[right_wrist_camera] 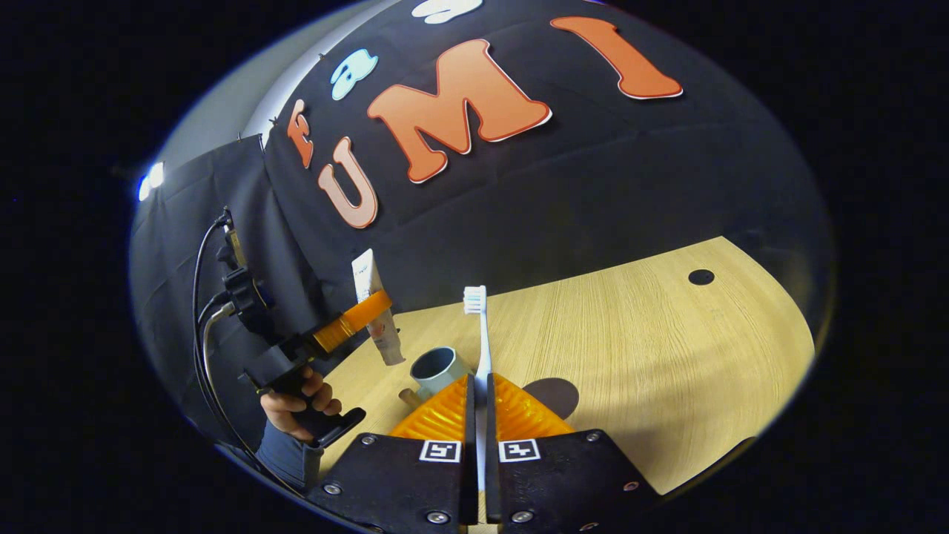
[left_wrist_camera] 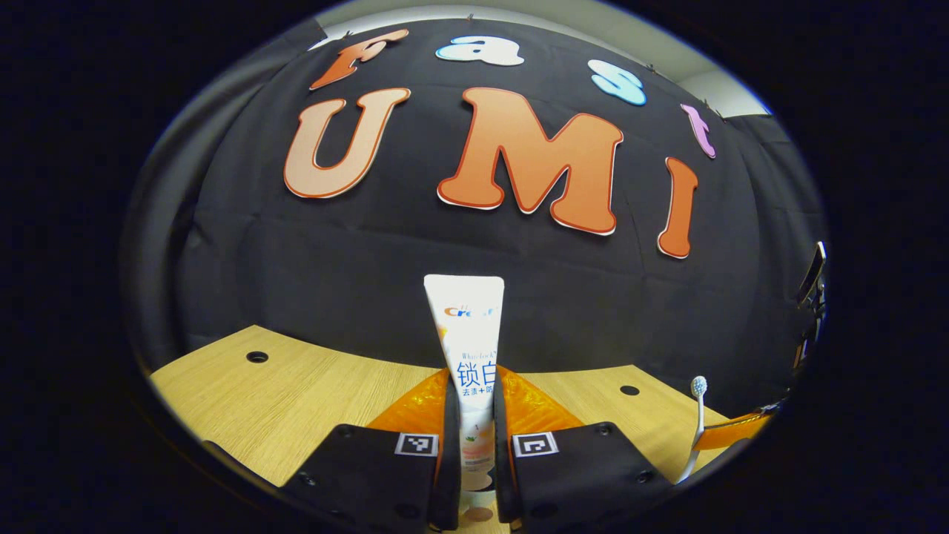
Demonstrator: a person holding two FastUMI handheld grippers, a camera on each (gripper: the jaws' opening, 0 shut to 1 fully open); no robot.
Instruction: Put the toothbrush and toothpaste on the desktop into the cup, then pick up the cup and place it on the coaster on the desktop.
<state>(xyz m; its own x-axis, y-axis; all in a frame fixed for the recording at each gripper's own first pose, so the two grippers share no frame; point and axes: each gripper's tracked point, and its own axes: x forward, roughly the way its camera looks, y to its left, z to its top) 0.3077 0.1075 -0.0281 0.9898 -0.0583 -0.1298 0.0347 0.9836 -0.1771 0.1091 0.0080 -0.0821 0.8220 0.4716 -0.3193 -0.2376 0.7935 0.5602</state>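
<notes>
Toothpaste (left_wrist_camera: 468, 348) and toothbrush (right_wrist_camera: 483, 348) both held upright above the desktop (right_wrist_camera: 652, 356).
Left gripper (left_wrist_camera: 474, 415) clamps the tube, right gripper (right_wrist_camera: 478, 408) clamps the brush handle; cup (right_wrist_camera: 437, 368) stands just beyond.

Surface: light wood-grain desktop (left_wrist_camera: 311, 400), clean | Fittings: round dark holes set in the top; one at far left (left_wrist_camera: 256, 357); one toward the right (left_wrist_camera: 629, 390); one near the far edge (right_wrist_camera: 700, 277) | Backdrop: black cloth wall (left_wrist_camera: 356, 282); lamp glare at upper left (right_wrist_camera: 150, 180)

Cloth-walled recording booth, wooden desktop (right_wrist_camera: 630, 348)
</notes>
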